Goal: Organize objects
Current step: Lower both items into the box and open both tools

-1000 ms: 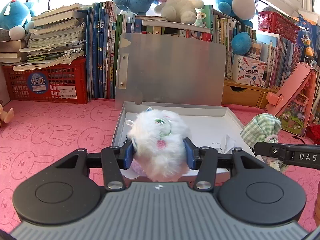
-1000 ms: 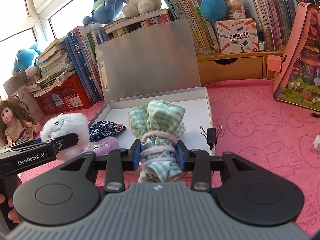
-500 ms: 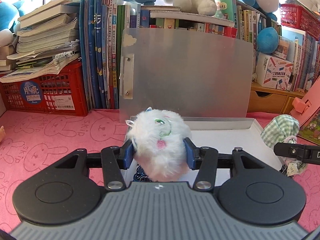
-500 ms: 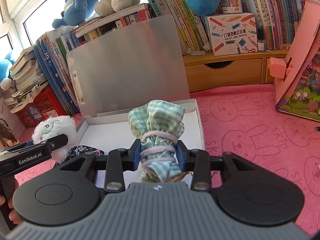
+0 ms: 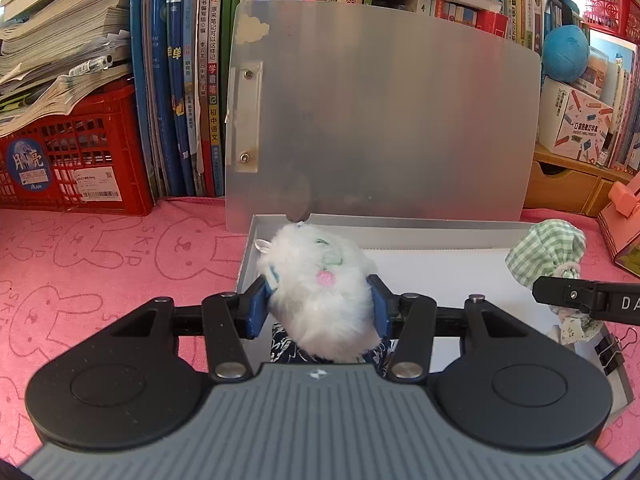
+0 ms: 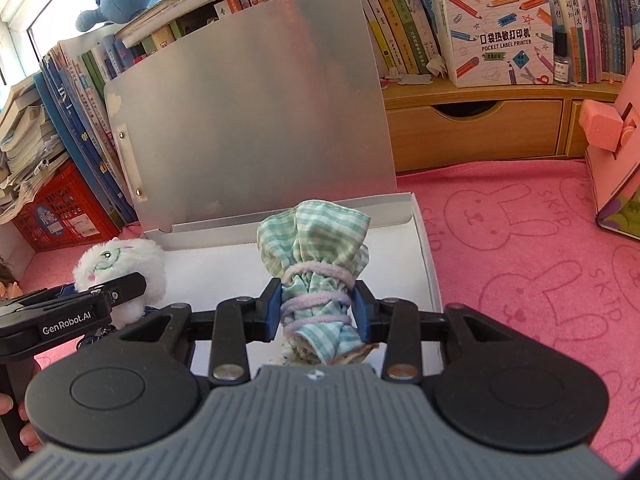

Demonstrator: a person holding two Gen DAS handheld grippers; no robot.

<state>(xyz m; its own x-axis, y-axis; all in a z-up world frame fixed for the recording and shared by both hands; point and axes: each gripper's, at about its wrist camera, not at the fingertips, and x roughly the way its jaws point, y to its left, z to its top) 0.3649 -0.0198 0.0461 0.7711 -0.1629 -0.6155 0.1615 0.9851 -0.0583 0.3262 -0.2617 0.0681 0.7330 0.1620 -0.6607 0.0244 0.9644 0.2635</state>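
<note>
My left gripper [image 5: 318,306] is shut on a white fluffy plush toy [image 5: 320,288] and holds it over the front left corner of an open white box [image 5: 400,226]. A dark blue patterned cloth item [image 5: 288,348] lies in the box under the plush. My right gripper [image 6: 316,312] is shut on a green checked cloth bundle [image 6: 316,240] tied with pink cord, held over the box [image 6: 424,240] near its right side. The plush also shows in the right wrist view [image 6: 124,264], and the bundle in the left wrist view [image 5: 548,252].
The box's frosted lid [image 5: 380,120] stands upright behind it. Books [image 5: 180,80] and a red crate [image 5: 72,160] line the back. A black binder clip [image 5: 612,354] lies at the box's right. A wooden drawer unit [image 6: 476,128] and a pink case [image 6: 616,168] stand at right on the pink mat [image 6: 540,280].
Both grippers have moved forward toward the box with their loads. The plush now hangs over the box's left corner, and the bundle over its right part.
</note>
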